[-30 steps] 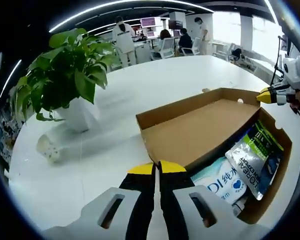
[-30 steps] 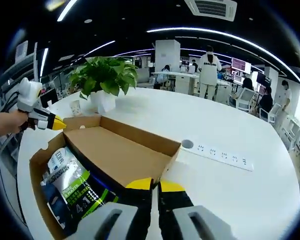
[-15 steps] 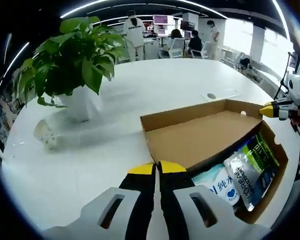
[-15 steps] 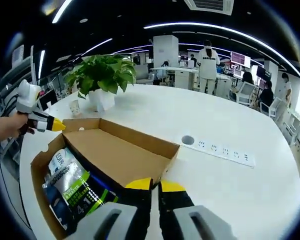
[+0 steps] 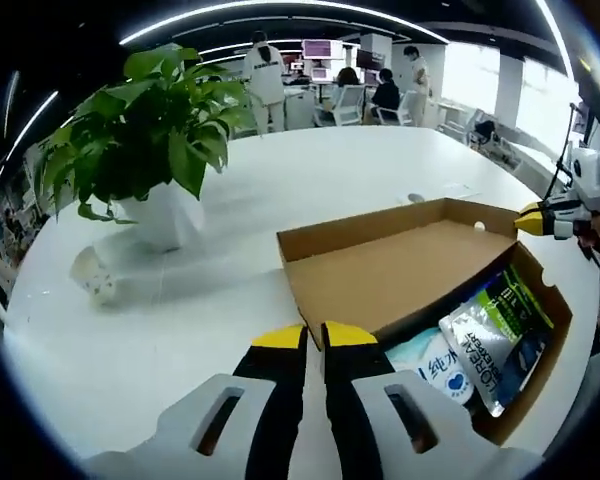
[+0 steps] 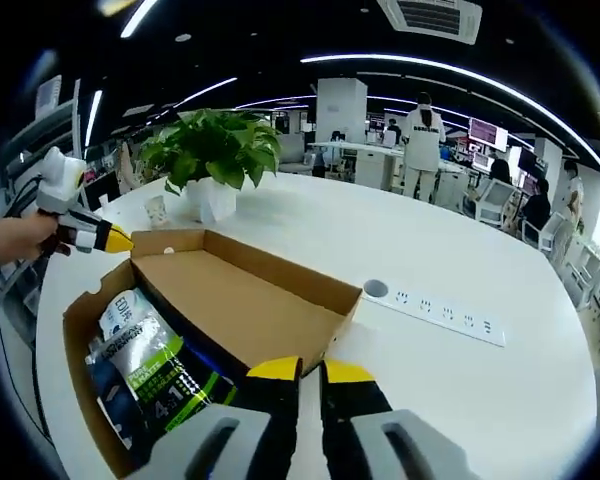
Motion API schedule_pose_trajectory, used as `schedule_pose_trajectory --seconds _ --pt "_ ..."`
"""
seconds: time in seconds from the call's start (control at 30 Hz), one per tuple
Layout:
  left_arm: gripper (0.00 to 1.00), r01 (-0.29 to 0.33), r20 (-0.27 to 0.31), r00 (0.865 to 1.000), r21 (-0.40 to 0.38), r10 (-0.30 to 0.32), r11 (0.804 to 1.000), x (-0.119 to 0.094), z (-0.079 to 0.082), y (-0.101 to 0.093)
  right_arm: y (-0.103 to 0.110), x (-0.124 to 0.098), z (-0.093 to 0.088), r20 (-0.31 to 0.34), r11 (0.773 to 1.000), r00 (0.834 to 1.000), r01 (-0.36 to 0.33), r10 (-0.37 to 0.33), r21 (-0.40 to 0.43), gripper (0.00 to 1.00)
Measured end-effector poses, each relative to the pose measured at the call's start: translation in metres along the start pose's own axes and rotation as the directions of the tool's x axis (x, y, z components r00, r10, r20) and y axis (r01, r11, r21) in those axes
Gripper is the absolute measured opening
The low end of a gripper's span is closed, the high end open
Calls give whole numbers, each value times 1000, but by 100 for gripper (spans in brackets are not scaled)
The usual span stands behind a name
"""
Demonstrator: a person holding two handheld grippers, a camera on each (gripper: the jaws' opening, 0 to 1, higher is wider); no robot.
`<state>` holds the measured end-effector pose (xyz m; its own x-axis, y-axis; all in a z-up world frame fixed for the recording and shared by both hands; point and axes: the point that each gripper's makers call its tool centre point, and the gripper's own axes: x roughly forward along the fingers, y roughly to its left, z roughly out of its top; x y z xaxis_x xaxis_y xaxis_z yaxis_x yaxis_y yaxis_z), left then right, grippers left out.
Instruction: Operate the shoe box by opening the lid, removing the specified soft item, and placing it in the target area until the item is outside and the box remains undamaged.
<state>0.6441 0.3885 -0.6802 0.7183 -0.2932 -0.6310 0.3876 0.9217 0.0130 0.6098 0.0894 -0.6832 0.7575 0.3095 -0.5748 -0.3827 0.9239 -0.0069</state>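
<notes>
Your left gripper [image 5: 313, 334] has two black jaws, each capped with a yellow tip, set on a pale grey moulded body with one slanted oblong slot at either side. At 3 o'clock in the left gripper view, your right gripper [image 5: 532, 221] shows a yellow pointed tip ahead of a white housing with dark fittings.

Your right gripper in its own view carries the same black jaws, yellow tips and grey slotted shoulders. At 9 o'clock in the right gripper view, the left gripper shows its yellow tip, a black band behind it and a white rounded housing trailing dark cables.
</notes>
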Motion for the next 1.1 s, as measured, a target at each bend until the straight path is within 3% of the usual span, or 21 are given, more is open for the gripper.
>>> schedule_pose_trajectory --seconds 0.37,0.63,1.1 --pt "11 -5 39 999 38 4 999 -18 0 -16 11 -19 9 69 999 997 -39 38 3 6" --pt "14 11 44 999 75 -14 997 -34 -7 -35 24 -24 -1 44 997 996 -74 74 -10 8" --pt "20 92 -7 996 126 -92 988 -46 -28 -69 48 -23 -12 -9 990 990 -139 139 -33 16"
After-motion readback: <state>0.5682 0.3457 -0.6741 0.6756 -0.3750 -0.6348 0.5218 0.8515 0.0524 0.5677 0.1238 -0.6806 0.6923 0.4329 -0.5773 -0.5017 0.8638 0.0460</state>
